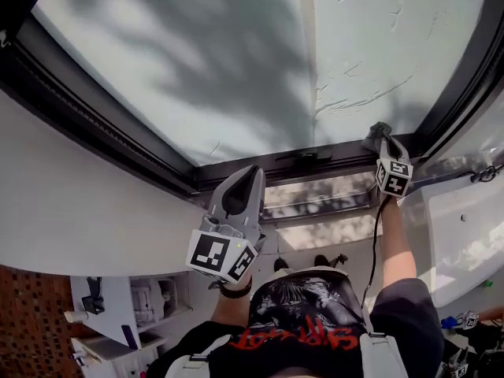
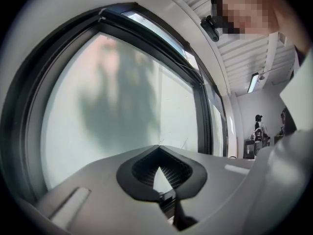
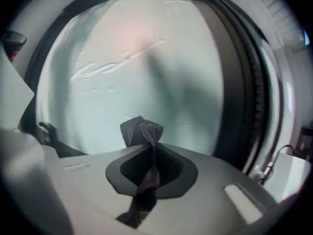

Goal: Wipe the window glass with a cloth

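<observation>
**Cloth presented at the lower right corner of the pane**

The right gripper point(image 3: 146, 148) is raised to the lower right corner of the frosted, pale window glass point(image 1: 236, 61), just above the black window frame point(image 1: 315, 162). Its fingers point(image 3: 83, 169) are clenched on a dark grey mesh cloth point(image 3: 140, 130). The cloth is pinched along a fold, so a crumpled tuft stands proud of the fingertips while a tail hangs back between the fingers. Held this way, the soft tuft leads and the hard fingers trail, which suits wiping without scraping the pane. In the head view the tuft point(image 1: 377, 129) lies at the edge of the glass beside the frame. Neither view settles whether it presses on the surface or sits just off it.

The left gripper point(image 2: 159, 148) is lower and nearer the person, below the frame line in the head view point(image 1: 252, 172). Its fingers point(image 2: 98, 179) are closed tip to tip with nothing between them. It appears to be parked clear of the wiping path and takes no part in the work.

Pale streaks point(image 1: 354, 101) cross the right half of the pane above the cloth, and a broad soft shadow point(image 1: 197, 38) falls across the left half. From the cloth's position at a corner, the stroke is judged to be at one end of its travel. Most of the pane, streaks included, lies above and to the left of it. A white wall point(image 1: 79, 211) borders the frame on the left.
</observation>
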A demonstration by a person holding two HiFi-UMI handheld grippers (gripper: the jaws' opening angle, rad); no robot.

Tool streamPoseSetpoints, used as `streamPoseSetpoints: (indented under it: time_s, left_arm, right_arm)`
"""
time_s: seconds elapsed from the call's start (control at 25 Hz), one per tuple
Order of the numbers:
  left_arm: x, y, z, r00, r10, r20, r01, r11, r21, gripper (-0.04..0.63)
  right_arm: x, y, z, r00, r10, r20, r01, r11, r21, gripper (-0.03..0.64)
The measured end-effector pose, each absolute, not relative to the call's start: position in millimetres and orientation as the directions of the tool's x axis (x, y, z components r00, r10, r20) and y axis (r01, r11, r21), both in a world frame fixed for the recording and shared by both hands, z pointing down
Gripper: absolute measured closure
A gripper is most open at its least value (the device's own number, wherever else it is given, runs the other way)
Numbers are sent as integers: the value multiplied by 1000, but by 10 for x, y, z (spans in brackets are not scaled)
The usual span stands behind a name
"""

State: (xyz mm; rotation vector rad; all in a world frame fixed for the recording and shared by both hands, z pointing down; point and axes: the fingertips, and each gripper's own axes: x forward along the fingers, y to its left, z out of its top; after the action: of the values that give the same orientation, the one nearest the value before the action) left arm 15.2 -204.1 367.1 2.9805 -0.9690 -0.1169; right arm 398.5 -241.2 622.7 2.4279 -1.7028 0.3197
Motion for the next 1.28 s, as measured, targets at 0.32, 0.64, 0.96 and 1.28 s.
streamPoseSetpoints:
  time_s: [0.32,0.64,0.96,1.28]
  left_arm:
    - [384,-2024,3717,808,-587,-50,-587,-810,17,594]
    - [-439,-2091,3614,675,-733,-86,-735,-678,8,594]
    - [-1234,-1995,3543,555,-824,-112,-828,-560,18,594]
    - [-832,-2087,3564,677,-727,-113,-728,-685,42,594]
  right_arm:
    - [4487,-1729,5960,580,-811,81,-809,-585,-63,591]
    - [145,-2823,5420,-349,-931,-106,-930,358,-78,591]
    - [-1906,-3457,5296,-648,-762,8,-761,648,7,591]
    - [-64,-3538,4625,-390,-910,-140,-920,391,27,590]
